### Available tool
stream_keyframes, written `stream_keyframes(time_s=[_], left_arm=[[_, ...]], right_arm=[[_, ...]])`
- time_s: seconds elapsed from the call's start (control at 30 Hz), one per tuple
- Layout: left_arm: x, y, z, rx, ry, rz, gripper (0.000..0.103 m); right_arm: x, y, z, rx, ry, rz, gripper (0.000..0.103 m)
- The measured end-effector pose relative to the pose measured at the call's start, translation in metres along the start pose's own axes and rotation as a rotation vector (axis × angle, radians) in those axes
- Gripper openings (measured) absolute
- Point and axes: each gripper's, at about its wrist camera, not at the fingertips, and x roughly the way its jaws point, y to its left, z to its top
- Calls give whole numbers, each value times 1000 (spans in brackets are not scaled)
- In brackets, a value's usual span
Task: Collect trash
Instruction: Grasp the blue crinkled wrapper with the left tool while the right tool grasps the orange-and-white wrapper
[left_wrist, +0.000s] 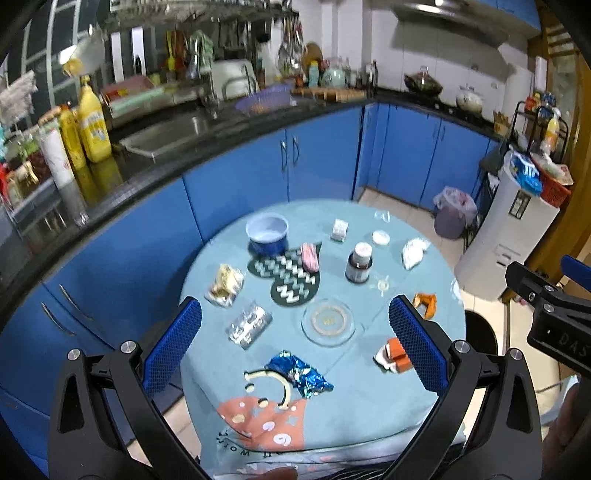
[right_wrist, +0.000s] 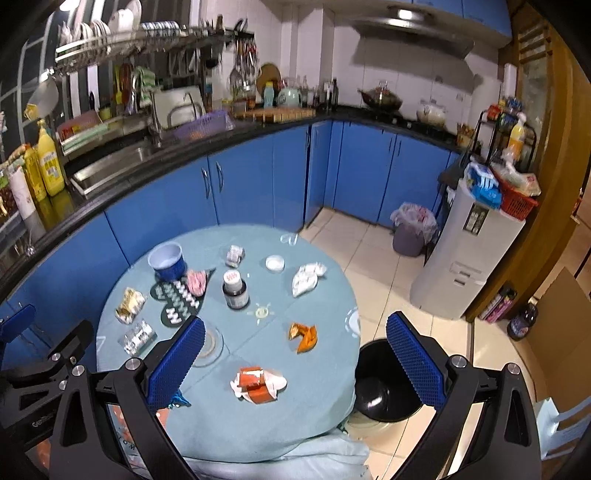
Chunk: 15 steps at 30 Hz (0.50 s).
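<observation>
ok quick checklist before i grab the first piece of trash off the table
1. Left gripper jaws open, empty: ok.
2. Right gripper jaws open, empty: ok.
3. Blue wrapper lies free on the table, nothing on it: ok.
4. Orange-white wrapper sits between the right jaws' line, unobstructed: ok.
5. Black bin beside the table, open top: ok.
6. Glass dish close to the blue wrapper's approach path: cannot tell if clear.
</observation>
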Motion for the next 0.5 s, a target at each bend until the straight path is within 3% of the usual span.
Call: stream_keyframes(time_s=[0.2,0.5], left_arm=[[41,8,-13,-6,144,-16,100],[135,9,-59,-10,506,-91,100]], right_arm=[[46,-1,-12,1,131,0,96],[130,13,-50,-77,393,0,96]])
